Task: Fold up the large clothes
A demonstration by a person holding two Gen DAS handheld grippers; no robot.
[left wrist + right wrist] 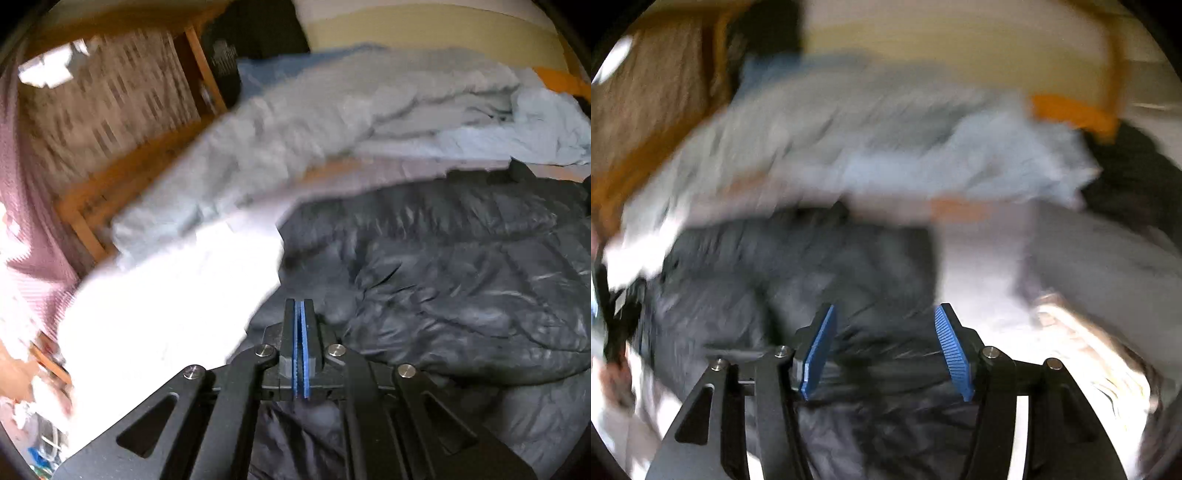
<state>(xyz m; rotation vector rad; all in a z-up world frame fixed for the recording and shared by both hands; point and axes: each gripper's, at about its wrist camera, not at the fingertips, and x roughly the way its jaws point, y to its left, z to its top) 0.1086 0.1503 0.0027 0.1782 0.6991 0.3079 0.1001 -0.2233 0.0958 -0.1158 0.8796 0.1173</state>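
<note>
Left tongs (300, 310) clenched empty, right tongs (884, 314) parted over dark quilted puffer jacket (443, 277); next: grasp an edge.

Left gripper (300, 306): matte black frame w/ slotted linkage arms, round silver screws at the pivots, blue ribbed pads (305, 343) on black fingers. Right gripper (885, 314): same build, black arms w/ cutouts, silver screws, blue ribbed pads (951, 350).

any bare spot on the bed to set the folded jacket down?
One pale bare strip, between the black puffer jacket and a grey folded item. The far side is crowded with heaped light-blue bedding.
</note>
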